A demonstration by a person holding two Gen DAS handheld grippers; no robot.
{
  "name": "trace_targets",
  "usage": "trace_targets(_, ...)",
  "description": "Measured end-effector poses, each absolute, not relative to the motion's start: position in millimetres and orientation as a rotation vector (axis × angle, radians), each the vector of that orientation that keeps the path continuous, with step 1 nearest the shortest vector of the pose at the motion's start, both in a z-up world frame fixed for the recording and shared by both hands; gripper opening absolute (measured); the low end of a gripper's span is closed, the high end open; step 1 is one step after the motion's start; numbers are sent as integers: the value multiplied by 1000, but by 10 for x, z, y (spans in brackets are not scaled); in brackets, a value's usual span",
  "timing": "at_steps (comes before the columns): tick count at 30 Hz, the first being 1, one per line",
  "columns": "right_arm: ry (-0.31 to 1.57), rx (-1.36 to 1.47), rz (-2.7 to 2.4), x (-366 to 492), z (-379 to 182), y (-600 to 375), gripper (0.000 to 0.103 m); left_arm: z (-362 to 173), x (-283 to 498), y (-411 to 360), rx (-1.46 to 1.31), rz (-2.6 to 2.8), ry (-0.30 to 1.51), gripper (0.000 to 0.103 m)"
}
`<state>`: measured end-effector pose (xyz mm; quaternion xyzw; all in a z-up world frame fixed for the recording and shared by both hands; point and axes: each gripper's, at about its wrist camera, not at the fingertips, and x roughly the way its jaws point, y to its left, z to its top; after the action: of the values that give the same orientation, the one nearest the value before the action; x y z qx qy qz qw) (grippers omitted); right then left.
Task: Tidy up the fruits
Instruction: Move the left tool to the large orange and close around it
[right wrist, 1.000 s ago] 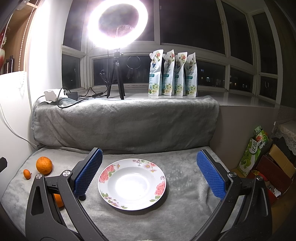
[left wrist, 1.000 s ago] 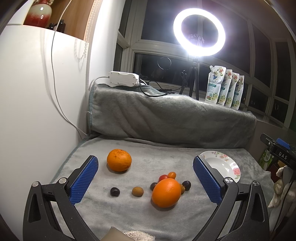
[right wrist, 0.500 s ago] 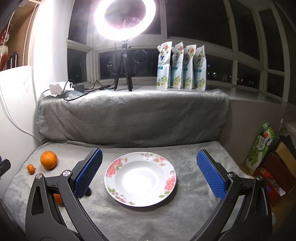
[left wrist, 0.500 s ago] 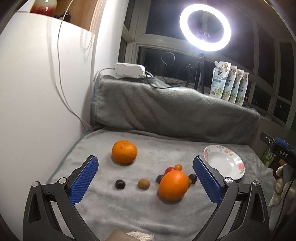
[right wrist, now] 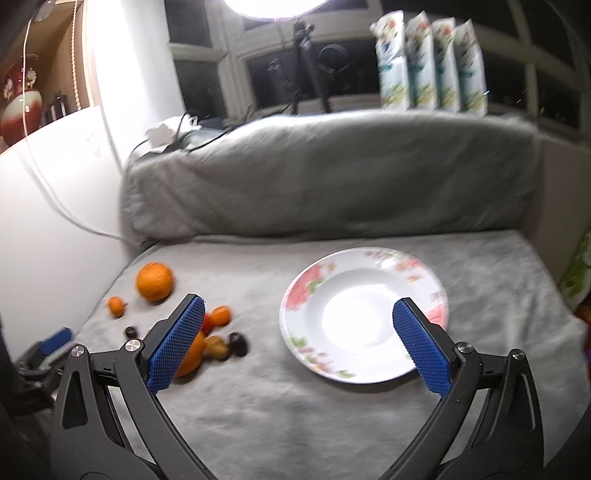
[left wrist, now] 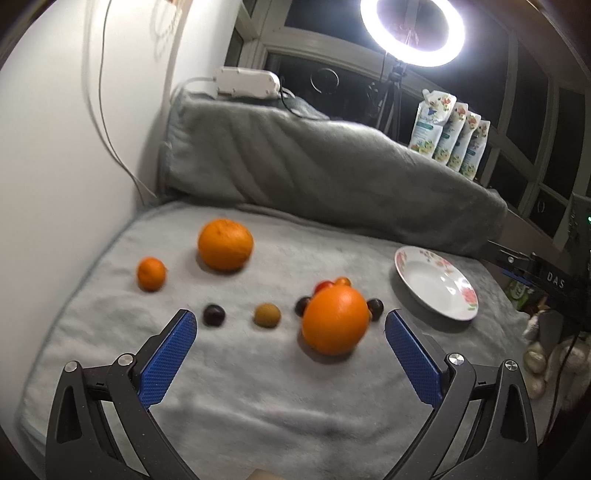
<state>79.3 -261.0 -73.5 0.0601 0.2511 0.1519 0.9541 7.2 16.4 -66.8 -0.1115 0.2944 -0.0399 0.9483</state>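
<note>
Fruit lies scattered on a grey blanket (left wrist: pixel 258 387). A large orange (left wrist: pixel 335 319) sits just beyond my open left gripper (left wrist: pixel 290 325), with small red and dark fruits (left wrist: pixel 332 284) huddled behind it. Farther left are another orange (left wrist: pixel 225 244), a small mandarin (left wrist: pixel 150 273), a dark plum (left wrist: pixel 214 314) and a brown fruit (left wrist: pixel 266 315). A floral white plate (left wrist: pixel 436 282) lies empty at the right. My right gripper (right wrist: pixel 297 317) hangs open over the blanket beside the plate (right wrist: pixel 364 314), with the fruit cluster (right wrist: pixel 221 343) by its left finger.
A rolled grey cushion (left wrist: pixel 332 173) backs the blanket, with a white power strip (left wrist: pixel 246 82) and cables on it. A white wall (left wrist: pixel 55 147) bounds the left side. A ring light (left wrist: pixel 412 31) and several pouches (left wrist: pixel 448 134) stand on the sill. Boxes (right wrist: pixel 580 280) sit off the right edge.
Both grippers have tilted downward and swung left. The left view now takes in the small mandarin; the right view now shows the fruit cluster. Both stay open, and no fruit has moved.
</note>
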Motion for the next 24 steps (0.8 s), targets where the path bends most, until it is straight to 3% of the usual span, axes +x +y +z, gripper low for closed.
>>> trace_targets(5,588,134,444,945,-843,-2415,103,-819,145,132,-275,-133,653,94)
trace_targets(8,652,159,518,1052,-928,-2314,97,-891,187,91,-296,-164,678,89)
trace_targets(17,792,152,704,1324,-1151,-1843,90,-1112,341,11,-401,-266,761,64)
trace_targets(19,824,156,736,1385,-1202,-1773,76,-1135,365,14,-416,-273,769,61)
trace_targets(23,874,161,778,1489,-1297,-1651,72,-1139,413,29,-434,-281,777,59)
trace_targets(24,881,159,784,1502,-1307,-1639,69,-1134,420,23,-433,-283,779,54)
